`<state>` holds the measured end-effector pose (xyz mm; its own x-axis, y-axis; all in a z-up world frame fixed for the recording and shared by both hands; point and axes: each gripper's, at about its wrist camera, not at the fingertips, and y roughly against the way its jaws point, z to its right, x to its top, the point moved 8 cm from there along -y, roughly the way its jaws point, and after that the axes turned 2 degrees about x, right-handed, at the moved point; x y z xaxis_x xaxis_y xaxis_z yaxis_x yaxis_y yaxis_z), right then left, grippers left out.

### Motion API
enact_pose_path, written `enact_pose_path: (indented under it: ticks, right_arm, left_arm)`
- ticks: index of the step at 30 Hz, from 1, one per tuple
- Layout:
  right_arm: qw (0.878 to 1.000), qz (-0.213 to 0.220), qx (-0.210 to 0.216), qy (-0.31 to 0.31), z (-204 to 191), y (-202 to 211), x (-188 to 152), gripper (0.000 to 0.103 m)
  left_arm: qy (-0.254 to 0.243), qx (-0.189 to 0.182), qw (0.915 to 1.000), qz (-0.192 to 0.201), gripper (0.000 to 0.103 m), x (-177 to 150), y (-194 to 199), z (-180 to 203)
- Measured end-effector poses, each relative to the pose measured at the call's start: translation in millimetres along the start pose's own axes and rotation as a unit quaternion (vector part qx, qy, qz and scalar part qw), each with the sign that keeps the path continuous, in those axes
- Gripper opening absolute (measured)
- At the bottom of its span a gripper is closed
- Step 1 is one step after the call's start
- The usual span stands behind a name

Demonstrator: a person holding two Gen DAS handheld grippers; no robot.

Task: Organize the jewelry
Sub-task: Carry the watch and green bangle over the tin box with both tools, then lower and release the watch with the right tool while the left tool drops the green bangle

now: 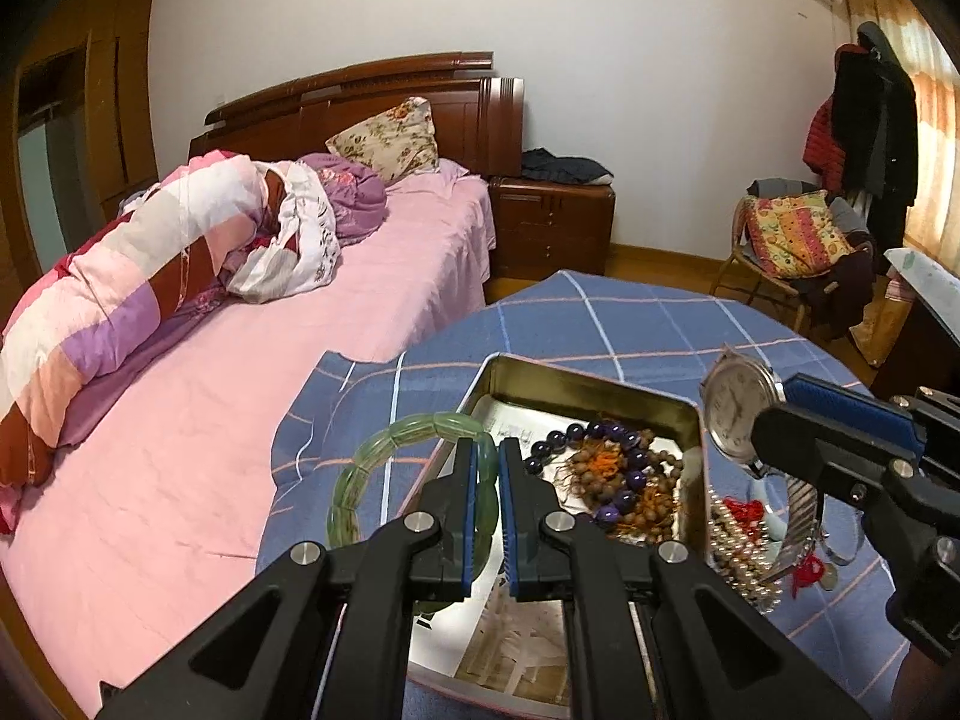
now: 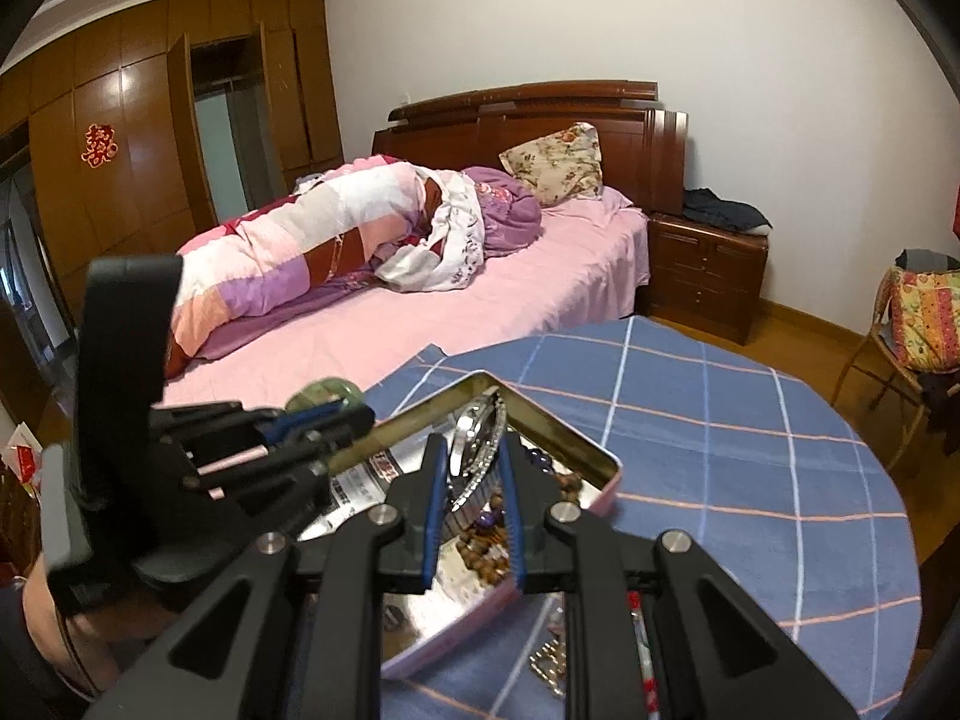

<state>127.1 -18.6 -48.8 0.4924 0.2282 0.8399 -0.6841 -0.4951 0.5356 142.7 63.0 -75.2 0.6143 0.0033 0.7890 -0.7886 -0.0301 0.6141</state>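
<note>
My left gripper [image 1: 487, 450] is shut on a translucent green bangle [image 1: 372, 468], held just above the near left corner of an open metal tin [image 1: 600, 384]. Inside the tin lie purple and brown bead bracelets [image 1: 618, 468] on printed paper. My right gripper [image 1: 774, 411] comes in from the right, shut on a silver wristwatch [image 1: 735, 405] whose white dial faces me. In the right wrist view, the right gripper [image 2: 474, 450] pinches the watch [image 2: 471, 438] edge-on over the tin [image 2: 576, 438]. The left gripper [image 2: 336, 414] and the bangle [image 2: 324, 391] show at the left.
The tin sits on a round table with a blue checked cloth [image 1: 630, 312]. Loose silver beads and red-corded pieces [image 1: 744, 546] lie to the right of the tin. A pink bed [image 1: 240, 390] borders the table's left side. A cushioned chair [image 1: 792, 240] stands beyond the table.
</note>
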Motion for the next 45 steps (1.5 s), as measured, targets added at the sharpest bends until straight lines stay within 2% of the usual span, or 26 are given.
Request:
enact_pose_path:
  ticks: [13,31,45]
  right_arm:
    - [0.999,-0.028,0.016,-0.019,-0.4,-33.8,-28.4,0.02]
    - [0.998,-0.056,0.008,-0.031,10.2,-44.9,-53.4,0.02]
    - [0.998,-0.061,0.002,-0.028,11.4,-47.3,-57.6,0.02]
  left_arm:
    - [-0.009,0.011,0.9996,-0.024,0.006,-21.8,-22.0,3.7]
    - [-0.023,0.012,0.9986,-0.047,0.006,-37.0,-40.6,10.8]
    - [-0.034,0.001,0.9976,-0.06,0.006,-39.5,-46.5,15.0]
